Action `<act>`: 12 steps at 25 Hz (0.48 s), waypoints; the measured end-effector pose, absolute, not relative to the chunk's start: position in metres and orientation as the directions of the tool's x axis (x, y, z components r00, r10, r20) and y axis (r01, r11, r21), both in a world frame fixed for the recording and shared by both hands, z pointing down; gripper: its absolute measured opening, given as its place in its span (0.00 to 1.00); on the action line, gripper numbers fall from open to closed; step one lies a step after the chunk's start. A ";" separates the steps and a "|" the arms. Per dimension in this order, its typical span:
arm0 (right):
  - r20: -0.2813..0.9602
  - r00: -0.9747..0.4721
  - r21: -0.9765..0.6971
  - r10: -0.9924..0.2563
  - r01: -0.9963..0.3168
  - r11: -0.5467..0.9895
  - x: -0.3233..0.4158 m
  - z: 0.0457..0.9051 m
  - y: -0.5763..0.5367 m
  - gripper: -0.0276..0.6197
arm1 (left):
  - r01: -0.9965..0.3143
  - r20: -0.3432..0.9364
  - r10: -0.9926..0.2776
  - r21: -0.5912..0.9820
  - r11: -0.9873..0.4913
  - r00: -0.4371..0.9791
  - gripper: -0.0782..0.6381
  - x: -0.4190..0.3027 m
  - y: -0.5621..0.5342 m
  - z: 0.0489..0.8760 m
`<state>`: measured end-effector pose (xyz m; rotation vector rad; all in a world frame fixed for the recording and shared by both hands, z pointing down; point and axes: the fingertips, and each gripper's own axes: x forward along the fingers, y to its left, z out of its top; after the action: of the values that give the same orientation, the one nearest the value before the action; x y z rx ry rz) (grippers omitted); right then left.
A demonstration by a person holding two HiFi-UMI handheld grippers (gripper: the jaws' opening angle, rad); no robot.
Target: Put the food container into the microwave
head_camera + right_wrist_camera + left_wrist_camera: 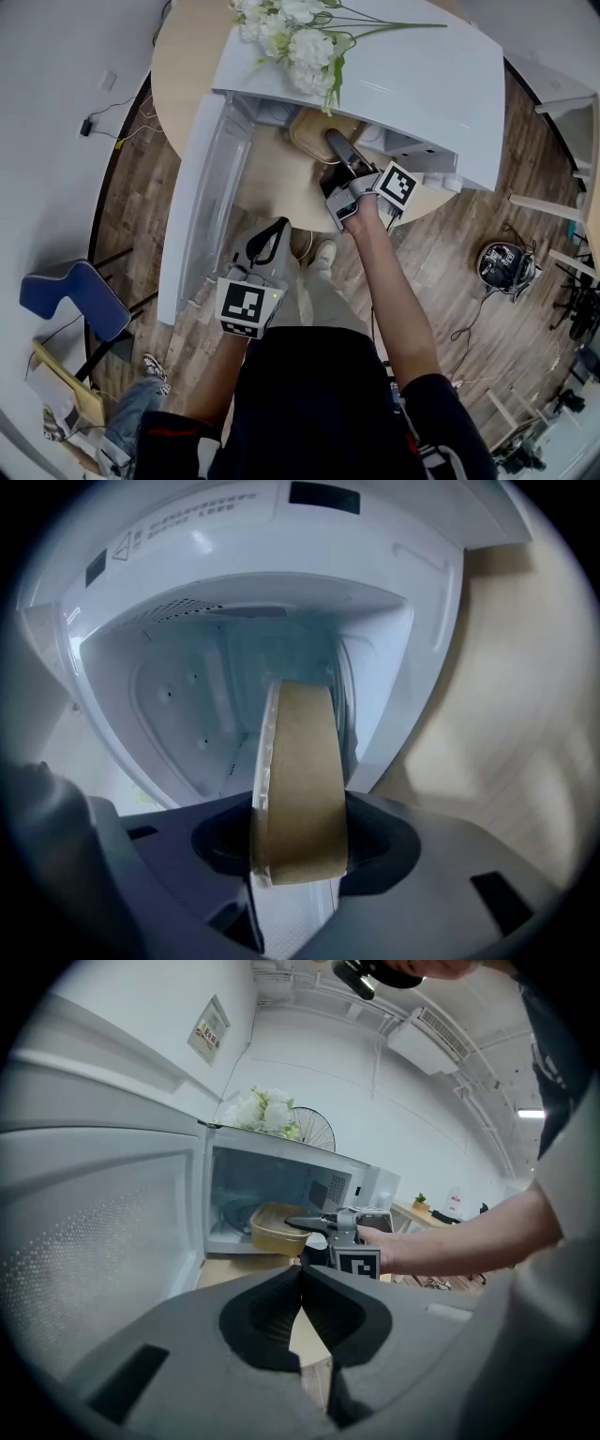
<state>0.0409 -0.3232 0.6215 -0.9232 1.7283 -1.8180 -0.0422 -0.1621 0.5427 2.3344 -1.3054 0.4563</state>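
Observation:
The white microwave (pixel 412 84) stands on a round wooden table (pixel 178 66), its door (pixel 202 197) swung wide to the left. My right gripper (pixel 336 142) is shut on the rim of a tan food container (pixel 314 136) and holds it in the mouth of the cavity. In the right gripper view the container (pixel 300 780) stands edge-on between the jaws of the right gripper (pixel 298 822), with the white cavity (pixel 187 696) behind it. The left gripper (pixel 279 225) hangs low in front of the door, shut on nothing. The left gripper view shows the container (pixel 277 1227) at the opening.
White flowers (pixel 291 37) lie on top of the microwave. A blue chair (pixel 70 295) stands on the wood floor at the left. A round device with cables (pixel 506 265) sits on the floor at the right. Another person's leg and shoe (pixel 150 370) are at the lower left.

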 end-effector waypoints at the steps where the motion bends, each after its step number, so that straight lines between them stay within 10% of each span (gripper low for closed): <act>1: 0.152 -0.667 -0.988 -0.730 -0.115 -0.101 0.041 0.621 -0.323 0.35 | -0.860 0.477 -0.720 0.203 -0.468 0.504 0.13 -0.042 -0.162 0.543; 12: 0.112 -0.713 -0.993 -0.692 -0.107 -0.051 0.038 0.617 -0.320 0.48 | -0.852 0.478 -0.709 0.213 -0.479 0.518 0.13 -0.035 -0.165 0.544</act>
<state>0.0377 -0.3197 0.6172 -0.8462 1.7998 -1.8145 -0.0346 -0.1652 0.5440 2.3384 -1.2813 0.4554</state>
